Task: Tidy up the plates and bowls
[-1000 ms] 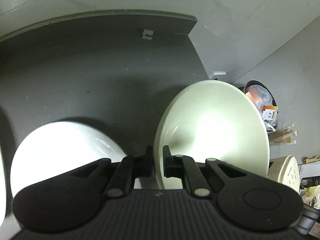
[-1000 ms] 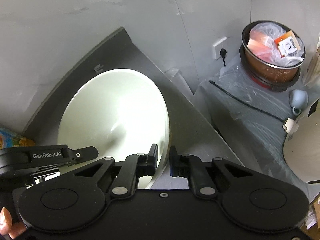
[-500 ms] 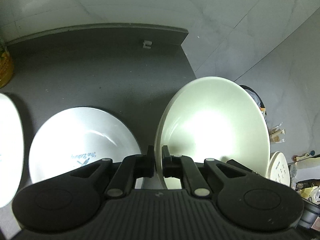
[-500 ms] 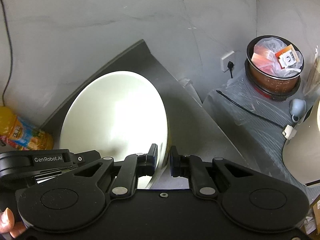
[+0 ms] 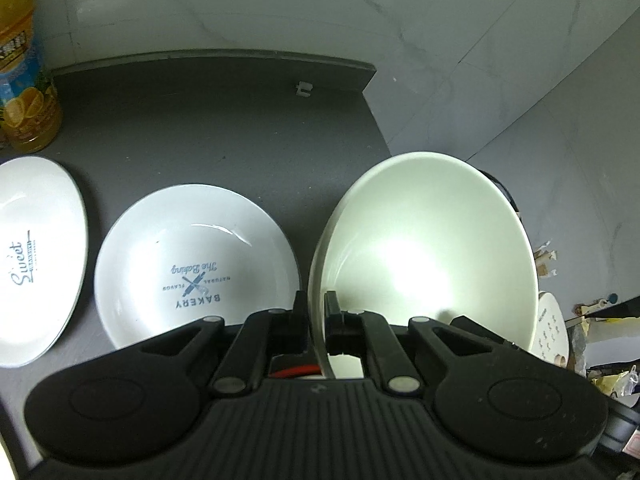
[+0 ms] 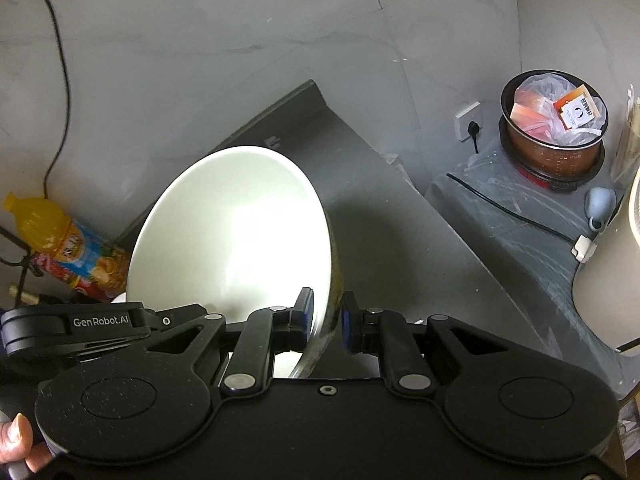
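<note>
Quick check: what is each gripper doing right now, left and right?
Left gripper: shut on the rim of the cream bowl.
Right gripper: shut on the same bowl's rim, opposite side.

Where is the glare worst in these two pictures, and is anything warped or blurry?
Left wrist view: a blown-out white patch inside the cream bowl, a thin highlight on the bakery plate, whose print stays sharp; fisheye bends the counter's back edge. Right wrist view: harsher glare washes out the bowl's centre; wall seams curve, and the orange bottle looks slightly soft.
</note>
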